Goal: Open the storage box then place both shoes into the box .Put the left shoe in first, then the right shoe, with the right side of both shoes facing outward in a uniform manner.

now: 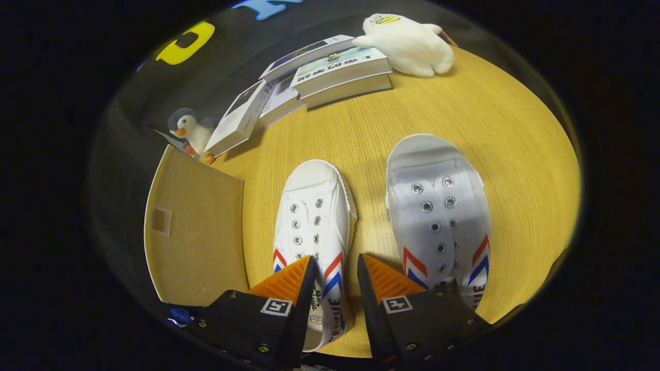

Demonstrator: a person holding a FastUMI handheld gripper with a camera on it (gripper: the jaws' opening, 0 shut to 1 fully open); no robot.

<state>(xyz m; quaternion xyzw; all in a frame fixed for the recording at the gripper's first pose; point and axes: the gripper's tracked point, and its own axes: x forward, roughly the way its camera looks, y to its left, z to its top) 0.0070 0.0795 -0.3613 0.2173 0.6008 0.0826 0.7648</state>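
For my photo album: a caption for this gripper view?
Open tool straddling the left shoe's side, right shoe beside it.

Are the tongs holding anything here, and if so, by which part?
It cannot be told: the tongs straddle the side wall of the left shoe, but contact isn't visible.

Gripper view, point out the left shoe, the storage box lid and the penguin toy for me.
left shoe (pixel 314 206): gripper view, on its tongue, between the eyelet rows.
storage box lid (pixel 198 232): gripper view, on the tan flap's middle.
penguin toy (pixel 186 129): gripper view, on its head.
gripper (pixel 335 288): gripper view, fingers open astride the shoe's side.
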